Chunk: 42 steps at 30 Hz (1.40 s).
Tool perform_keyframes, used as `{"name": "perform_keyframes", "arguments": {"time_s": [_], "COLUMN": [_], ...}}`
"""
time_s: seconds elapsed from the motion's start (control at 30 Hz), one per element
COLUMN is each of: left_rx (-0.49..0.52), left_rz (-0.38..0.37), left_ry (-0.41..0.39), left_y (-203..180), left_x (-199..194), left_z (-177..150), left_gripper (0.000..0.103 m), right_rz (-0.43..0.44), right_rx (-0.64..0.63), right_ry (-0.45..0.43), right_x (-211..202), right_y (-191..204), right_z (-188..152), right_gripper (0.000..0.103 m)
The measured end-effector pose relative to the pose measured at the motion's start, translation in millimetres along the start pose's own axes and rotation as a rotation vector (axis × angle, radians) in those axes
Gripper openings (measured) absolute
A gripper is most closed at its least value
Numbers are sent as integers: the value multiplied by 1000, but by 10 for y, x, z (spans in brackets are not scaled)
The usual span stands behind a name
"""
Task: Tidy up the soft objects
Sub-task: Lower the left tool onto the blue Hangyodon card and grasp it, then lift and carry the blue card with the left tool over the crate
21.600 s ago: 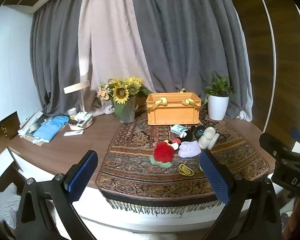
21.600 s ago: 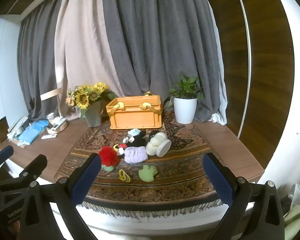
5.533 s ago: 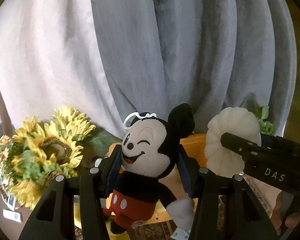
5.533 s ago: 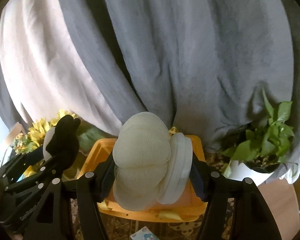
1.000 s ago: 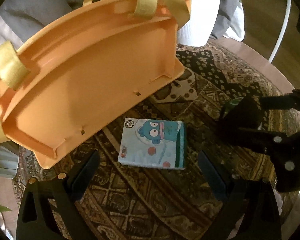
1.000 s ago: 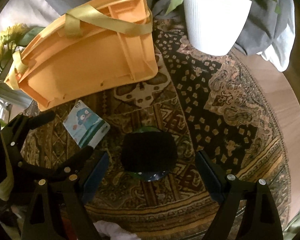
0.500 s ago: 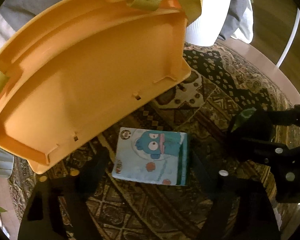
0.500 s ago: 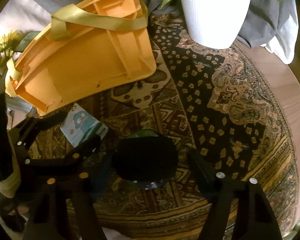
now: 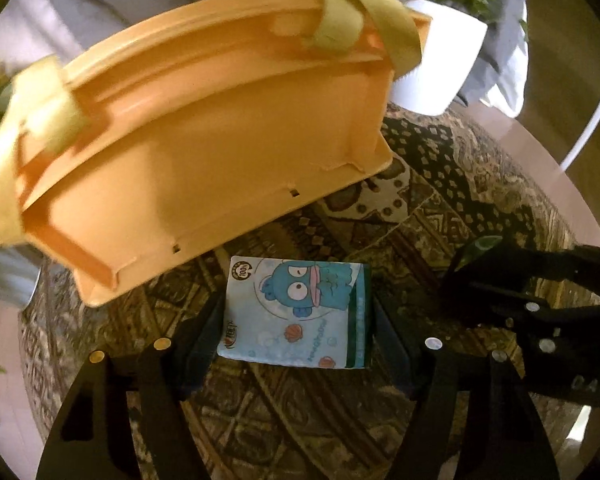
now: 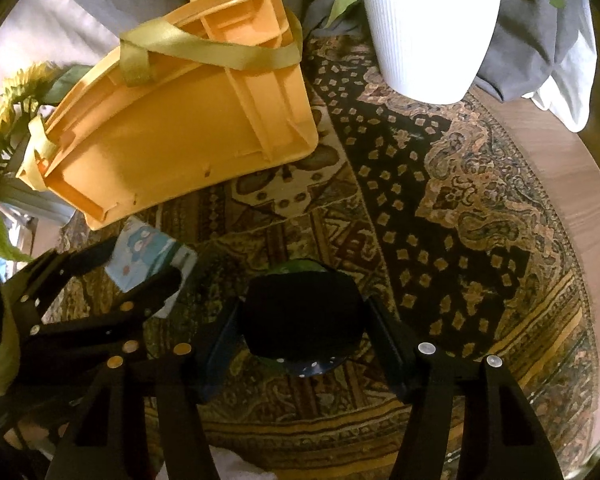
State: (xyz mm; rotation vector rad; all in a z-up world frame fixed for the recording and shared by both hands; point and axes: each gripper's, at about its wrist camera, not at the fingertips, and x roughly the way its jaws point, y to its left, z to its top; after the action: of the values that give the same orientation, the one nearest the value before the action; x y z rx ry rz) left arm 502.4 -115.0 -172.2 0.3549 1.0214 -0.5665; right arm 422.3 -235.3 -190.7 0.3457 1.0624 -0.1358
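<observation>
Closing on two items at once, the left gripper (image 9: pixel 298 320) bracketed one tissue pack (image 9: pixel 296 312) lying flat on the patterned rug (image 9: pixel 440 208) just before the orange basket (image 9: pixel 204 152); its fingers (image 9: pixel 204 336) met the pack's short sides. The right gripper (image 10: pixel 302 320) likewise was closing about one dark round pad (image 10: pixel 300 312) beside it. Both items were judged light and compressible; the pack's film probably slippery, so flank grips suited it. Counted: one basket, one white plant pot (image 10: pixel 428 28), two grippers.
</observation>
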Motion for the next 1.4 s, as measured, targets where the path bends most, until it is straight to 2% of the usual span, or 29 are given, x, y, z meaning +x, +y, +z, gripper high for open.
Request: {"name": "perform_keyframes", "arguments": {"time_s": [0.27, 0.77, 1.07, 1.4], "left_rx": [-88, -185, -200, -199], "left_rz": [48, 162, 236, 268], "left_ry": [-30, -194, -307, -422], "left_y": [60, 218, 307, 337], "left_x": [-314, -1120, -1558, -1939], "left_z": [-109, -197, -159, -31], "left_gripper": [72, 72, 72, 72], "right_rz": [7, 66, 93, 134], "right_rx": [-37, -145, -178, -194], "right_ry": [-59, -218, -335, -444], "right_x": [-212, -773, -1113, -1409], "right_y": [87, 413, 578, 692], "right_z": [-9, 64, 160, 336], "right_gripper": [63, 63, 63, 63]}}
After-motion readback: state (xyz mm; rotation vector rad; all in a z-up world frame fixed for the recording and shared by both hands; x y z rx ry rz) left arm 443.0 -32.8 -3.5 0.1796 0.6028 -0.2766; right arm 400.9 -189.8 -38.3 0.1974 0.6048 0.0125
